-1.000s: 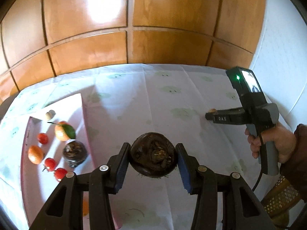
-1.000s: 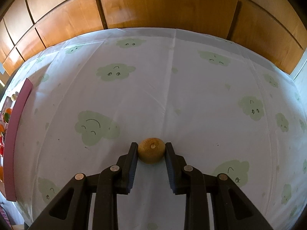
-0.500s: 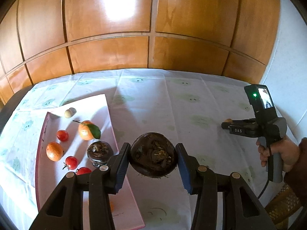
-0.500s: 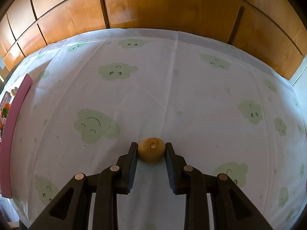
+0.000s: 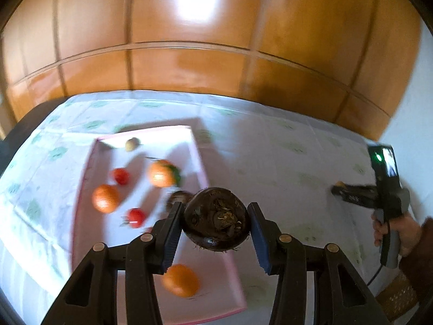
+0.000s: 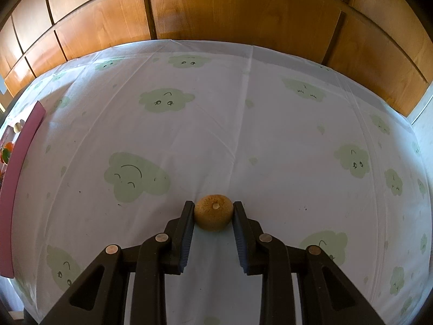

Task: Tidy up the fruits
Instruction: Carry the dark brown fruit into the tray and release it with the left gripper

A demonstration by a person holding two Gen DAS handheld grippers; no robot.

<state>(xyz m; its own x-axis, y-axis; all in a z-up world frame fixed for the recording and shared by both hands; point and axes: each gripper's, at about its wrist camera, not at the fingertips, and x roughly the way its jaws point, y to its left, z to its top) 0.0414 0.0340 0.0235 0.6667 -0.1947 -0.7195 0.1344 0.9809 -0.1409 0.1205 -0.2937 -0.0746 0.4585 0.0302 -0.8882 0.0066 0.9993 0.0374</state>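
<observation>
My left gripper (image 5: pixel 215 218) is shut on a dark brown, rough round fruit (image 5: pixel 216 219) and hangs above the right edge of the pink tray (image 5: pixel 200 157). On the tray lie several oranges (image 5: pixel 105 197), small red fruits (image 5: pixel 120 175), a second dark fruit (image 5: pixel 177 196) partly hidden behind my fingers, and a small tan fruit (image 5: pixel 132 144). My right gripper (image 6: pixel 213 212) is shut on a small tan round fruit (image 6: pixel 213 215) just over the tablecloth. In the left wrist view that right gripper (image 5: pixel 338 185) shows at the far right, held by a hand (image 5: pixel 400 230).
A white tablecloth (image 6: pixel 243 124) with green cloud faces covers the table. Wooden panels (image 6: pixel 216 13) stand behind it. The pink tray's side (image 6: pixel 19 168) shows at the left edge of the right wrist view. A wicker object (image 5: pixel 395 295) sits at the lower right.
My left gripper has carried the dark fruit leftward, so the tray now lies right under and beyond it. The right gripper holds still on the tan fruit.
</observation>
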